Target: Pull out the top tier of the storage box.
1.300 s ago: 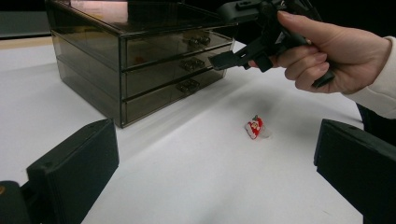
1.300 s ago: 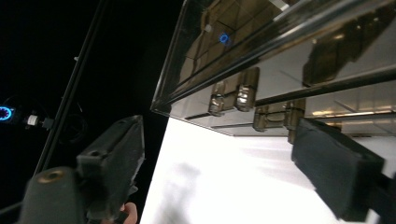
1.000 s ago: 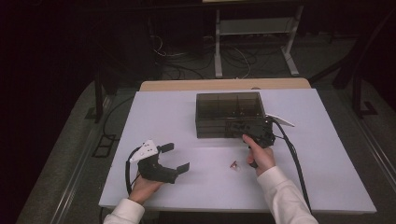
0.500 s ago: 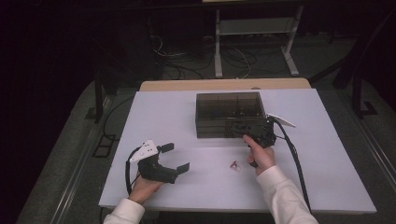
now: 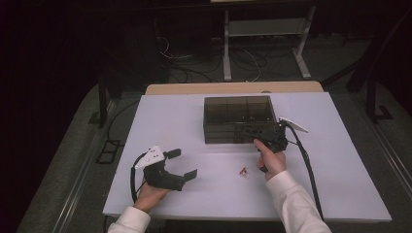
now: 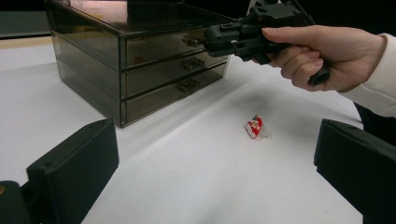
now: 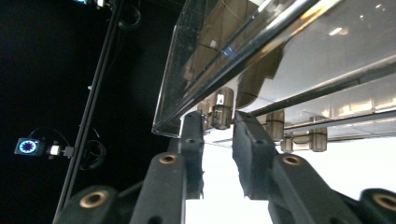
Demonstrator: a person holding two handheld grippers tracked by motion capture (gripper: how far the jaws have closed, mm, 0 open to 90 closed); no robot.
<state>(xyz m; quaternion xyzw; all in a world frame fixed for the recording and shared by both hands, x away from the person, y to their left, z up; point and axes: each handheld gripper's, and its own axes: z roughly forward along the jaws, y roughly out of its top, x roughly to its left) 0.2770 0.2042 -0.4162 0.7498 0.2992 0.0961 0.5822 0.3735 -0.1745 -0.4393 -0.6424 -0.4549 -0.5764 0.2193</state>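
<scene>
A smoky clear box of three drawers (image 5: 238,112) (image 6: 140,60) stands at the middle back of the white table (image 5: 184,121). My right gripper (image 5: 241,132) (image 7: 219,122) reaches level at its front. Its jaws have just been closing and now hug the top drawer's small handle (image 7: 222,108). In the left gripper view the right gripper (image 6: 205,41) sits at that same top drawer. A tiny red and white figure (image 5: 244,172) (image 6: 254,127) lies on the table in front of the box. My left gripper (image 5: 183,163) (image 6: 215,140) rests open at the front left, with nothing between its jaws.
A wooden board (image 5: 233,88) edges the table's far side. Behind it are cables and a white metal stand (image 5: 262,34) on the dark floor. A black cable (image 5: 306,165) trails from the right gripper along the sleeve.
Both hands have stayed where they were. No shift of the drawer box or the small figure can be made out.
</scene>
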